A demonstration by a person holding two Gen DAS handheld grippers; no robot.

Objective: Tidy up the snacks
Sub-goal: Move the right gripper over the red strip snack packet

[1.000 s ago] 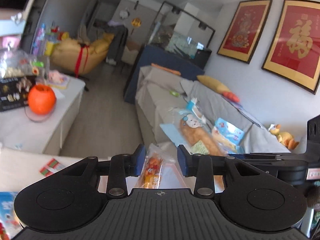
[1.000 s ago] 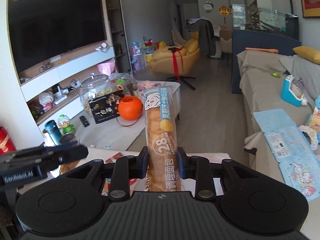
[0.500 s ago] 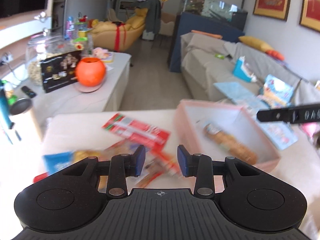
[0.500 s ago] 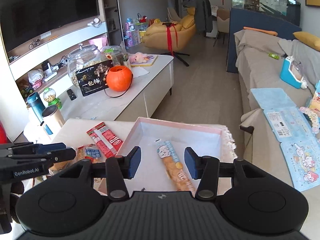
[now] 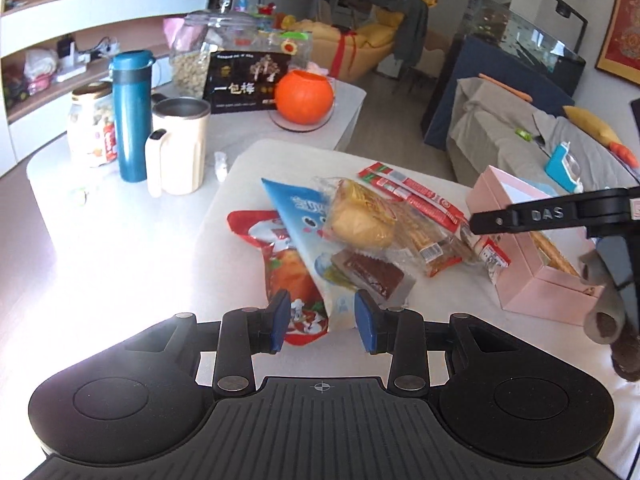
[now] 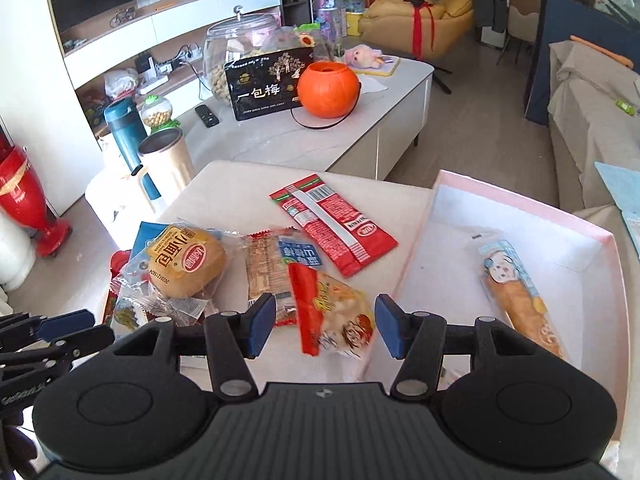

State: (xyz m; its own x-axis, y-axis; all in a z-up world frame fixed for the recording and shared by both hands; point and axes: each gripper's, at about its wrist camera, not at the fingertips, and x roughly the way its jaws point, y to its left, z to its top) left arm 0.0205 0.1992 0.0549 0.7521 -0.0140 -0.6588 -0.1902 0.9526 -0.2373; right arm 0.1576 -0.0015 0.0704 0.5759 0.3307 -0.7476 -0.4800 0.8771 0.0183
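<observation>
Both grippers hang empty over the snack pile beside the pink box.

The right gripper (image 6: 325, 327), jaws just opening and gripping nothing, hovers over a red-edged snack pack (image 6: 334, 314) on the table (image 6: 224, 196); a long bread packet (image 6: 520, 300) lies in the pink box (image 6: 532, 216). The left gripper (image 5: 322, 322), jaws narrowly parted and clamping nothing, hovers over a blue snack bag (image 5: 300, 220) and a red snack bag (image 5: 288, 268).
</observation>
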